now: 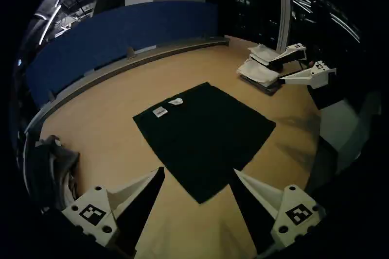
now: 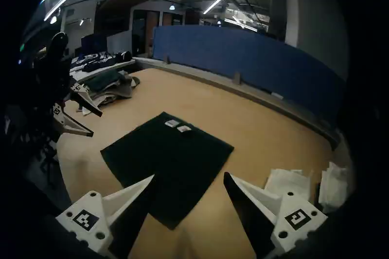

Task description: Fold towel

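Observation:
A dark green towel [image 1: 204, 135] lies flat and spread out on the tan wooden table [image 1: 107, 132], with two small white tags near its far corner. My left gripper [image 1: 197, 181] hovers open above the towel's near corner, nothing between its fingers. In the right gripper view the same towel [image 2: 167, 162] lies ahead, and my right gripper [image 2: 189, 181] stands open over its near edge. The right gripper [image 1: 301, 67] also appears at the far right of the left gripper view, and the left gripper [image 2: 82, 113] at the left of the right gripper view.
A stack of folded white cloths [image 1: 260, 67] sits at the table's far right; the same white cloths [image 2: 304, 183] lie near my right gripper. A heap of grey and dark cloths [image 2: 104, 86] lies at the other end. A blue partition [image 1: 121, 40] borders the table's back.

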Available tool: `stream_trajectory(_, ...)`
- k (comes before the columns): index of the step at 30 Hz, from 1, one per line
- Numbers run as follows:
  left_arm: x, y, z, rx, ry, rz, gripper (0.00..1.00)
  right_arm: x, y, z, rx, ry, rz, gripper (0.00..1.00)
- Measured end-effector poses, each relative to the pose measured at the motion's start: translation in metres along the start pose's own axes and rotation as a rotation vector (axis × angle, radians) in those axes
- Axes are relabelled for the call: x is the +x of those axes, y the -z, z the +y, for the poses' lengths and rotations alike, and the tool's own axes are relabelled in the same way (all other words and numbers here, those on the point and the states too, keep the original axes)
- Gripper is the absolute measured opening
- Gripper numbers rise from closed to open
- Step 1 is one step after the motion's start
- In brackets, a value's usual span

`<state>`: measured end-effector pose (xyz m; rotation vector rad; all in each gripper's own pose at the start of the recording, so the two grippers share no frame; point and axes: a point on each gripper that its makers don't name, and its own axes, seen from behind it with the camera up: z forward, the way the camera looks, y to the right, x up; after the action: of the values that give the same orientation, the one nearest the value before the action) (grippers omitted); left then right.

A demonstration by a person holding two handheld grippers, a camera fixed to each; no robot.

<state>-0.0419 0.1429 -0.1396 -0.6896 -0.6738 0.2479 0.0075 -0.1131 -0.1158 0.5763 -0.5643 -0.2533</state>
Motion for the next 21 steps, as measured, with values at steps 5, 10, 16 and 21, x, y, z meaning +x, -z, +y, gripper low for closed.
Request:
stream_trajectory(5, -0.022, -0.013, 0.003, -0.002, 0.003, -0.032, 0.94, -0.026, -0.011, -0.009, 0.012, -0.012, -0.032, 1.00)
stream_trajectory(10, -0.038, -0.023, 0.004, -0.003, -0.002, -0.058, 0.94, -0.052, -0.021, -0.018, 0.023, -0.001, -0.062, 1.00)
stream_trajectory(16, -0.047, -0.033, 0.006, -0.011, 0.006, -0.070, 0.94, -0.078, -0.029, -0.026, 0.031, 0.005, -0.093, 1.00)
stream_trajectory(21, -0.051, -0.038, 0.007, -0.011, 0.005, -0.074, 0.94, -0.091, -0.033, -0.029, 0.029, -0.006, -0.104, 1.00)
